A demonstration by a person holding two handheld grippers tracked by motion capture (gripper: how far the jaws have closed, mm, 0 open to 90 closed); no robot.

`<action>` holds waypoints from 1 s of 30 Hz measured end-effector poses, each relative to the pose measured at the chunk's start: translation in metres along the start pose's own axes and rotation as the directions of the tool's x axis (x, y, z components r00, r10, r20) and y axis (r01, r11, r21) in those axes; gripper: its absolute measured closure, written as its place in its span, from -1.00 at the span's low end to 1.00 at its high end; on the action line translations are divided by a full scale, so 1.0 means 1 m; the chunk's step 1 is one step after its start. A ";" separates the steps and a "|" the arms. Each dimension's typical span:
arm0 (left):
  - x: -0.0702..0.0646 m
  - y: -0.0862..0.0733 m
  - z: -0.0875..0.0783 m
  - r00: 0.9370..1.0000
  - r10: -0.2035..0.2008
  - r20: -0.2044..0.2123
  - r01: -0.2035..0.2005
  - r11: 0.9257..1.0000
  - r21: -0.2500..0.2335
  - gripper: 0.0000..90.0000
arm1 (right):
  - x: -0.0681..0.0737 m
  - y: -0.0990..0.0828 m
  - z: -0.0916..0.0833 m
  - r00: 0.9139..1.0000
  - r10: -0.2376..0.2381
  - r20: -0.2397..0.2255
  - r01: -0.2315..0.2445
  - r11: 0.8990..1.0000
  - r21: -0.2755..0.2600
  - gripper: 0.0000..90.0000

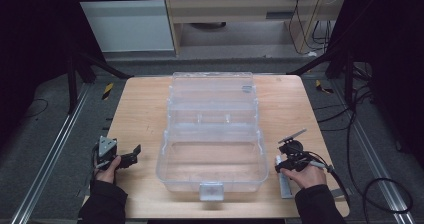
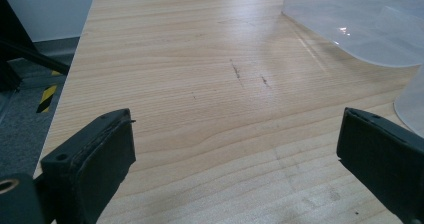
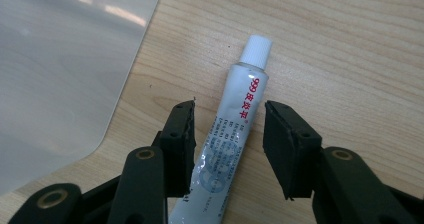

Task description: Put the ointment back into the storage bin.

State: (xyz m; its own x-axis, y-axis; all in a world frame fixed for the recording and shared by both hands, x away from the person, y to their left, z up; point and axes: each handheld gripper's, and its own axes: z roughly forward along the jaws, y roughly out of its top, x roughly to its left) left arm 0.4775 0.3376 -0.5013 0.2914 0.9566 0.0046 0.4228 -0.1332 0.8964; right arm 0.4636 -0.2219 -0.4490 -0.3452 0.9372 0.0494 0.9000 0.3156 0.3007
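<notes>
- White tube (image 3: 231,134), with a ribbed cap (image 3: 256,49), is seen lying flat on the wooden table (image 1: 145,109), just right of the clear box (image 1: 212,149) and near the table's right front corner.
- Right gripper (image 3: 229,144) is set astride the tube's middle; its jaws stand apart on either side, with small gaps visible, so nothing is yet gripped.
- Left gripper (image 2: 235,154) is held spread wide over bare wood left of the box, with nothing between its jaws.
- Handling is judged as follows: the tube is light, soft-walled and smooth, so it can be dented or squeezed if clamped hard.
- A hold across the mid-body, square to the long axis, is judged best; the cap end is stiffer but narrow and may slip.
- The box stands open and looks empty.
</notes>
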 end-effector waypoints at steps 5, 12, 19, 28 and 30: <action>0.000 0.000 0.000 1.000 0.001 0.000 -0.001 1.000 0.000 -0.97 | 0.001 0.001 0.004 1.000 -0.005 0.007 0.005 1.000 0.020 0.30; 0.000 0.000 0.000 1.000 -0.001 0.000 0.001 1.000 0.000 -0.97 | 0.001 0.005 0.012 1.000 -0.011 0.024 0.010 0.998 0.056 0.40; 0.000 0.000 0.000 1.000 -0.001 0.001 0.001 1.000 0.000 -0.96 | 0.002 0.007 0.017 1.000 -0.021 0.023 0.019 0.997 0.080 0.47; 0.000 0.000 0.000 1.000 -0.004 0.001 0.004 1.000 0.000 -0.97 | 0.001 0.009 0.019 0.999 -0.033 0.012 0.031 0.995 0.098 0.55; 0.000 0.000 0.000 1.000 -0.004 0.000 0.004 1.000 0.000 -0.97 | 0.001 0.009 0.019 0.999 -0.034 0.011 0.032 0.995 0.099 0.55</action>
State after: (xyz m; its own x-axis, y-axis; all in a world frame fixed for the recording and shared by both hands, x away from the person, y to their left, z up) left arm 0.4774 0.3379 -0.5013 0.2903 0.9569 0.0013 0.4243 -0.1299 0.8962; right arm 0.4763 -0.2153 -0.4639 -0.3723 0.9276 0.0292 0.9103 0.3588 0.2065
